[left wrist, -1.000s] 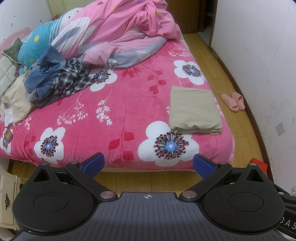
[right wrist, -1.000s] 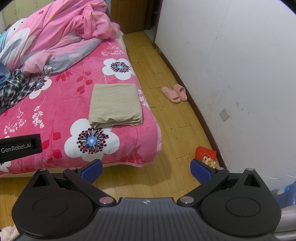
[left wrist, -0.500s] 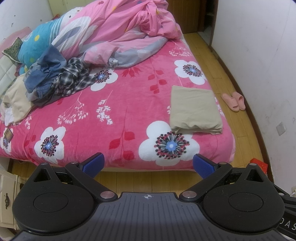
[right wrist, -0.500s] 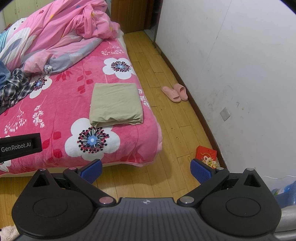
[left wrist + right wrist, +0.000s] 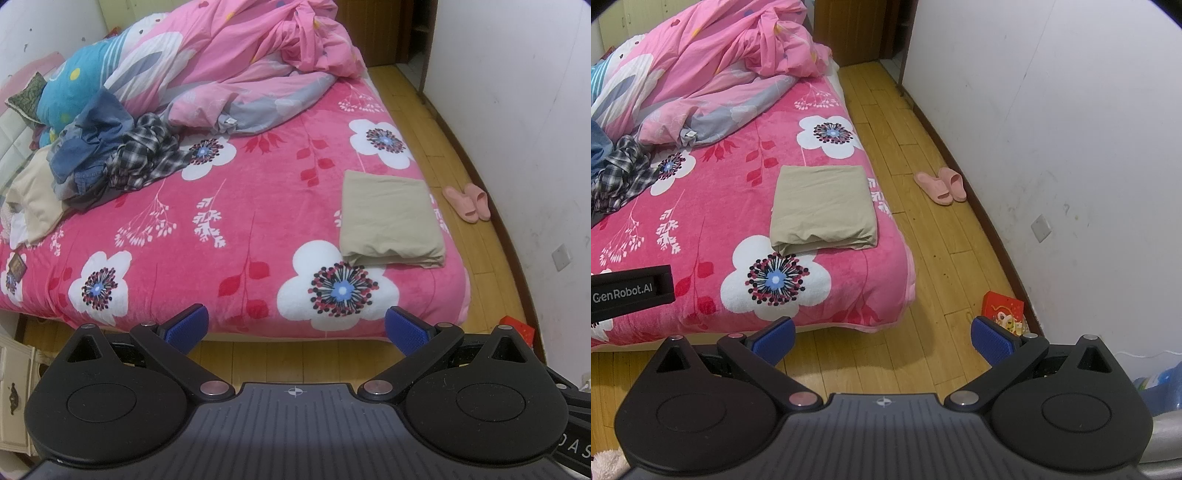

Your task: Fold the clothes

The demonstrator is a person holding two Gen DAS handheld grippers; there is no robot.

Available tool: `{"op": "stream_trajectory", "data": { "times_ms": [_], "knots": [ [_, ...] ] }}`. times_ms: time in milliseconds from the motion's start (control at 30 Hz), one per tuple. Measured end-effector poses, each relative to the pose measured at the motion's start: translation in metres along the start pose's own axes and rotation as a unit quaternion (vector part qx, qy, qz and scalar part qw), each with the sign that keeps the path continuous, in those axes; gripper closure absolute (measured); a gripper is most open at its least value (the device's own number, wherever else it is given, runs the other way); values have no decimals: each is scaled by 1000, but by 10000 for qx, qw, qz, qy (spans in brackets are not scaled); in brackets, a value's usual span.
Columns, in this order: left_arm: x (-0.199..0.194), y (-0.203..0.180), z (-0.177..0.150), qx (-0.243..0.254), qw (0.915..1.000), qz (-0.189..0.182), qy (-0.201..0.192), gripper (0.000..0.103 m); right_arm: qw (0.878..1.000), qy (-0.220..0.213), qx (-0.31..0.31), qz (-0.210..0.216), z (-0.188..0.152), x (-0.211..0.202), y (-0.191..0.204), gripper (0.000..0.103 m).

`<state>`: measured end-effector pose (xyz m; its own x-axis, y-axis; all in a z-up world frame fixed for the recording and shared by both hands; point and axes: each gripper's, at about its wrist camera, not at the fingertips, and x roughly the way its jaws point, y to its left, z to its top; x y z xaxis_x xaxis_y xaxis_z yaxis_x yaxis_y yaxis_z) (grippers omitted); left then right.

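Note:
A beige garment [image 5: 388,218] [image 5: 823,208] lies folded into a flat rectangle near the right edge of the bed's pink flowered blanket [image 5: 258,229] [image 5: 713,206]. At the left of the bed sits a heap of unfolded clothes: blue denim [image 5: 88,147], a plaid shirt [image 5: 147,155] [image 5: 620,173] and a cream piece [image 5: 33,199]. My left gripper [image 5: 295,326] is open and empty, held off the bed's near edge. My right gripper [image 5: 882,338] is open and empty too, over the floor beside the bed's corner.
A crumpled pink duvet [image 5: 236,62] [image 5: 709,62] and a blue pillow [image 5: 70,92] fill the far end of the bed. Pink slippers [image 5: 467,201] [image 5: 942,184] lie on the wooden floor by the white wall. A red box [image 5: 1003,308] sits near the skirting. The left gripper's body [image 5: 631,291] shows at the left edge.

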<state>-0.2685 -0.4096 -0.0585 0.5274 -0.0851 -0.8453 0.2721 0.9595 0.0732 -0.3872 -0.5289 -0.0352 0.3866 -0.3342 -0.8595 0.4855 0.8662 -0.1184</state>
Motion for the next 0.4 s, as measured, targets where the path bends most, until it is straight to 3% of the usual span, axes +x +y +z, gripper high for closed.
{"op": "stream_trajectory", "data": {
  "times_ms": [400],
  "knots": [
    [1,1,2,8,10000,18,-6,0,10000,-15,-12,14,3,2,-1,0]
  ]
}}
